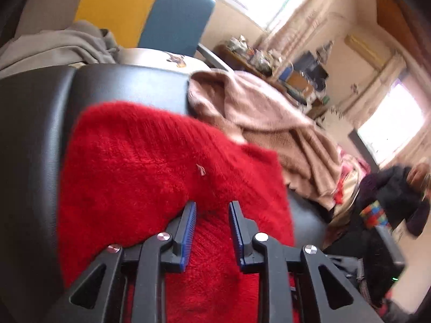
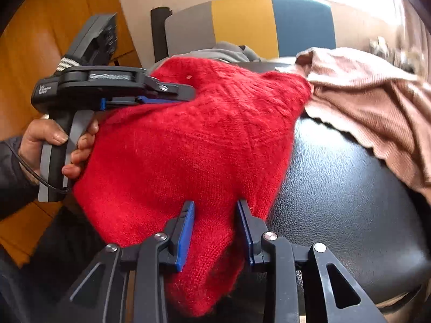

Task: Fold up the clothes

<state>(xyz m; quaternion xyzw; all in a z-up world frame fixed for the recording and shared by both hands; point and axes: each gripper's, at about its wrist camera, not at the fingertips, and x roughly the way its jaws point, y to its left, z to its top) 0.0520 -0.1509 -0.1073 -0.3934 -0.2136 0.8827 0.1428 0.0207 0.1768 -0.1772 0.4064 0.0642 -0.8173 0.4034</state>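
Sunlit and cluttered, the room falls away behind a black leather seat (image 2: 344, 202) that serves as the folding surface, with a chair back in grey, yellow and blue panels (image 2: 247, 24) rising at its far side. Across the seat lies the red knitted sweater (image 2: 188, 145), its near part hanging over the front edge, probably so the grippers can take it from both sides. A pinkish-brown garment (image 2: 371, 102) is heaped at the right of the seat, its scalloped hem just touching the sweater's far corner; a grey one (image 1: 62, 45) is bunched by the chair back. The left gripper (image 2: 161, 98), held in a hand (image 2: 51, 145), comes in flat from the sweater's left edge, and in its own view the jaws stand partly apart with red knit between them, though I cannot tell whether the pads press on it. The right gripper (image 2: 215, 231) has its blue pads (image 2: 186, 239) partly open astride a ridge of the near hem, seemingly flanking rather than pinching. Bare leather to the right of the sweater leaves some room to lay a fold; the pink heap limits it.
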